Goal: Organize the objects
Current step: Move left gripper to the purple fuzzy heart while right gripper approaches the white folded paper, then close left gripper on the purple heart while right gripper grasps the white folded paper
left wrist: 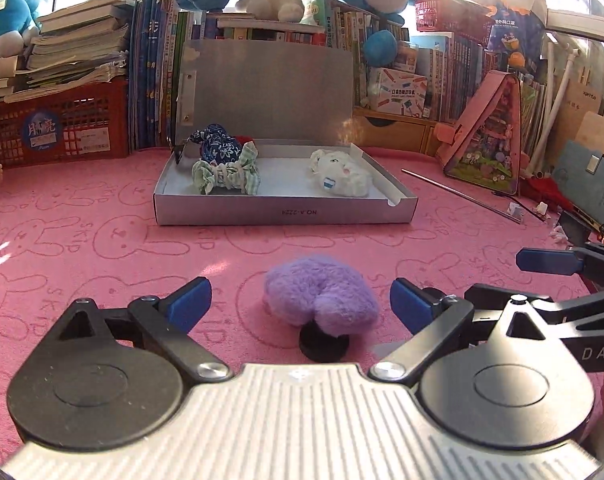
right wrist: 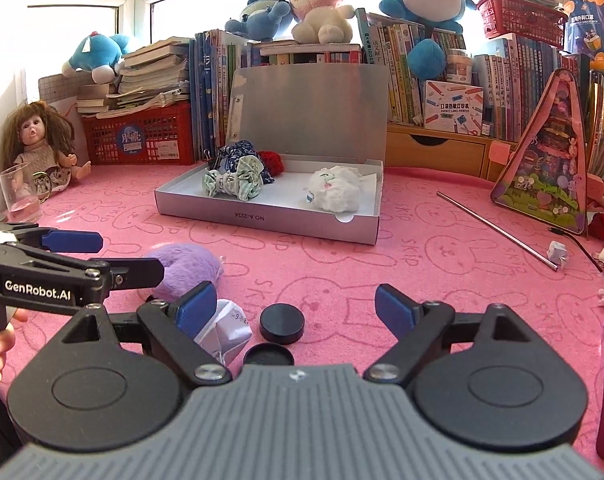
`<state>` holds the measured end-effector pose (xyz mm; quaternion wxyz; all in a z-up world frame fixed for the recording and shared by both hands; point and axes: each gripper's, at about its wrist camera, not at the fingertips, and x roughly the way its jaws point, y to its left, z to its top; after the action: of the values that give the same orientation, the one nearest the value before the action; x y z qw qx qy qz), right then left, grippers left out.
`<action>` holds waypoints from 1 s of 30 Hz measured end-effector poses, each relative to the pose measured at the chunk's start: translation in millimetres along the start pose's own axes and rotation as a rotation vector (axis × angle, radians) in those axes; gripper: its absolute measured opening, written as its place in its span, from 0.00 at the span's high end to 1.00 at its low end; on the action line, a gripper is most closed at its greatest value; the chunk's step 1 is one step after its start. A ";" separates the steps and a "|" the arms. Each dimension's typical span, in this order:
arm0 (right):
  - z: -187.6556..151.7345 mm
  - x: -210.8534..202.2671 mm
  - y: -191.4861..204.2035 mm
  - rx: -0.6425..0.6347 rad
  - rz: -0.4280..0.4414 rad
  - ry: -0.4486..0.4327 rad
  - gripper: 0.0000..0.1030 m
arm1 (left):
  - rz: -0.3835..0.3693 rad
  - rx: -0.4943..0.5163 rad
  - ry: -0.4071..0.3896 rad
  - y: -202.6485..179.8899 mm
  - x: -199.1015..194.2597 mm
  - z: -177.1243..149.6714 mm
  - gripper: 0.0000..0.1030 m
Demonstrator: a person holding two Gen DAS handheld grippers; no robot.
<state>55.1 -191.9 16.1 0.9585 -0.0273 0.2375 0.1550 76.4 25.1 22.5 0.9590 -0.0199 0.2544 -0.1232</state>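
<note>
Blue-padded left hand-held gripper is spread wide, gripping nothing, purple fuzzy heart lying loose between its fingers. Right hand-held gripper is spread too, over black caps. Plenty of bare pink counter up to the grey box.

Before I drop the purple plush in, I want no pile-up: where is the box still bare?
Bare floor shows in the box between the green scrunchie and the white plush, and along the front wall. The back left corner is crowded with cloth items. The purple plush lies on the mat between the open left gripper fingers.
</note>
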 end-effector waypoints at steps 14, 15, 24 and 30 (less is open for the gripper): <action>-14.9 4.3 42.4 -0.181 0.082 0.035 0.21 | -0.012 -0.022 0.016 1.1 23.1 17.1 0.05; -15.4 5.0 44.4 -0.190 0.084 0.037 0.22 | -0.010 -0.023 0.016 1.6 23.0 17.1 0.05; -10.9 8.3 46.2 -0.209 0.074 0.056 0.67 | -0.008 -0.036 0.017 5.5 20.6 17.2 0.05; 0.0 5.6 23.0 -0.119 -0.017 0.041 0.67 | -0.019 -0.022 0.022 1.2 24.5 15.3 0.05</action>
<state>52.7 -168.4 14.0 0.9514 -0.0894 0.2472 0.1602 104.8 19.8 23.9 0.9547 -0.0314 0.2661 -0.1298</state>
